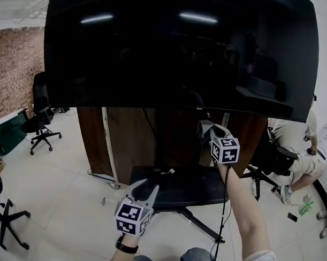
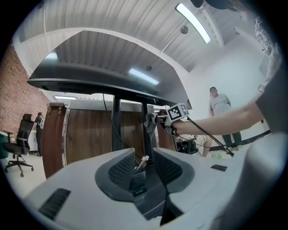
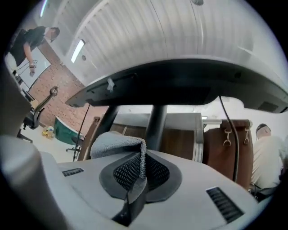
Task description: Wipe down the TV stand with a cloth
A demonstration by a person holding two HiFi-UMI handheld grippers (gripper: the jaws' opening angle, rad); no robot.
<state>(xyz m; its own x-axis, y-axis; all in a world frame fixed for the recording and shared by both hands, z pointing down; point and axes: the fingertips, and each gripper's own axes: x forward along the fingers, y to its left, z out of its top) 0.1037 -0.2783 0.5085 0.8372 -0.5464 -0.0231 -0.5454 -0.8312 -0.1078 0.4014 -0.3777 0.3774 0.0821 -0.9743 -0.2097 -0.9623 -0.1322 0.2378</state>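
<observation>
The right gripper [image 3: 140, 157] has its jaws pressed together on a fold of grey terry cloth [image 3: 114, 143], held beside the dark upright post [image 3: 156, 121] of the black metal TV stand [image 2: 116, 128], just under the large black screen [image 1: 182, 51]. The left gripper [image 2: 143, 165] hangs low over the stand's flat black base [image 1: 195, 186], jaws spread and empty

The glossy pale floor [image 1: 64, 195] carries the TV stand's black base [image 1: 192, 188] at centre, a wheeled wooden cabinet [image 1: 126, 147] at twelve o'clock, an office chair [image 1: 39, 123] at ten, another chair [image 1: 7, 215] at eight, and a green bottle [image 1: 305, 207] at four.
</observation>
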